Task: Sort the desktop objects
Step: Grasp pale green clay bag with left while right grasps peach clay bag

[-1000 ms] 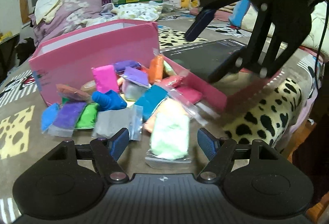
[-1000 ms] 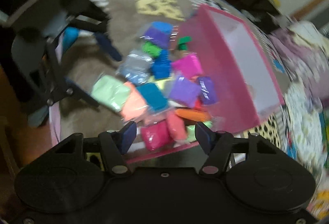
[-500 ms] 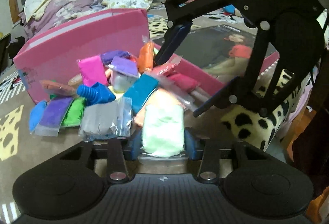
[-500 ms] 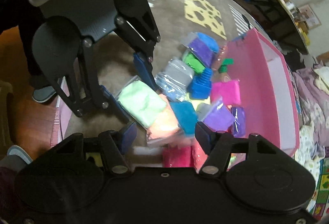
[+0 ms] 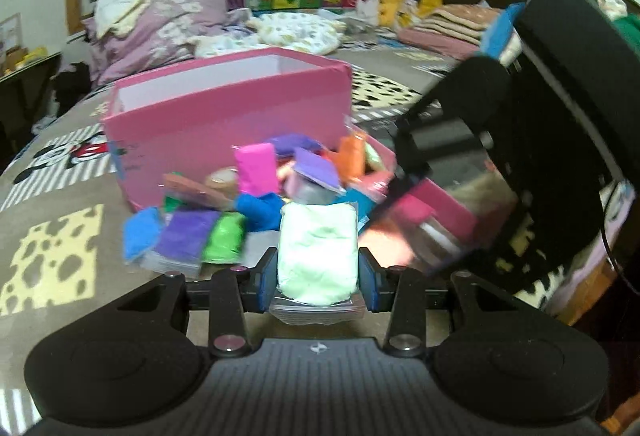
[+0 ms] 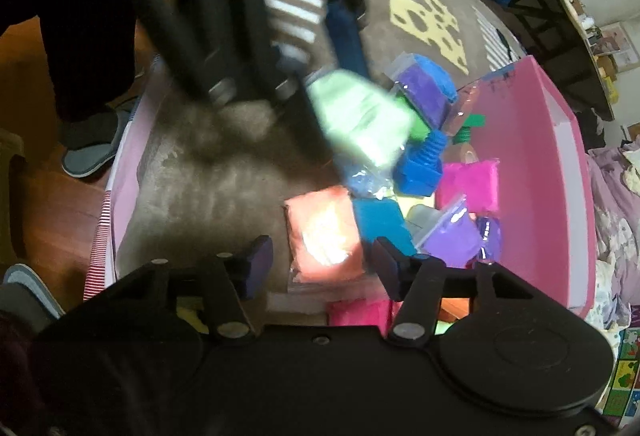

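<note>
My left gripper (image 5: 318, 278) is shut on a pale green clay bag (image 5: 318, 252) and holds it above the table; the bag also shows blurred in the right wrist view (image 6: 360, 120). My right gripper (image 6: 320, 264) is open and straddles a peach-orange clay bag (image 6: 324, 236) lying on the cloth. A heap of coloured clay bags (image 5: 256, 196) lies in front of the pink box (image 5: 224, 108), which also shows in the right wrist view (image 6: 532, 172). The right gripper body (image 5: 520, 140) looms at the right of the left wrist view.
A pink box lid (image 5: 448, 204) lies right of the heap with bags on it. The table edge and wooden floor are at the left of the right wrist view (image 6: 60, 204), with a slippered foot (image 6: 90, 152). Bedding and plush toys lie behind the box.
My left gripper closed on the pale green bag and lifted it off the cloth. My right gripper came down over the peach-orange bag, still open.
</note>
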Tool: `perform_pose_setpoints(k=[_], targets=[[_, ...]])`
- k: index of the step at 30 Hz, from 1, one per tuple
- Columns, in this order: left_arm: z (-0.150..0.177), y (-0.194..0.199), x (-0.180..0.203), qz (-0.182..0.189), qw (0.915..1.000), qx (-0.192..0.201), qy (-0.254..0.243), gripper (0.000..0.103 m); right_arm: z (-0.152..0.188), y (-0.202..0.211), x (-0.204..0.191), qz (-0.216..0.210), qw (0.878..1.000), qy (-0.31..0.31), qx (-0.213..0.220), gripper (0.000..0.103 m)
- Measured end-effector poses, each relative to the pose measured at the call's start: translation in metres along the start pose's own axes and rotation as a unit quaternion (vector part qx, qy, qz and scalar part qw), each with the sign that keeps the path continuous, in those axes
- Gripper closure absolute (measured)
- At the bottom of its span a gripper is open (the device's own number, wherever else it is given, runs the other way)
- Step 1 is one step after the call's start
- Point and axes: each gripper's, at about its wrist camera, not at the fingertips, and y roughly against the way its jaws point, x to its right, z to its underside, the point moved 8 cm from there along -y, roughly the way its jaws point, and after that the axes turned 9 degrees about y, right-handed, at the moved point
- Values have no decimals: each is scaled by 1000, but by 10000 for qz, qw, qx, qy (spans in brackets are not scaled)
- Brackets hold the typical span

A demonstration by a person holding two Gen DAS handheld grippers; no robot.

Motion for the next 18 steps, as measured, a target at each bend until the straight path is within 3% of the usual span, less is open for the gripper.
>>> perform_pose_setpoints(k=[8, 9, 10, 18], targets=[[-18, 11, -14, -69, 9994, 215, 260, 63, -3, -13, 1, -200, 9998, -82, 55, 51], [-20, 9, -14, -60, 9994, 222, 259, 63, -3, -14, 2, -256, 9996, -122, 61, 54], [-22, 8, -14, -51, 9994, 228, 256, 63, -3, -13, 2, -355, 9992, -184, 61, 64], [-33, 2, -12, -54, 9991, 289, 291, 63, 10, -16, 10, -842, 9893, -1151, 298, 64]])
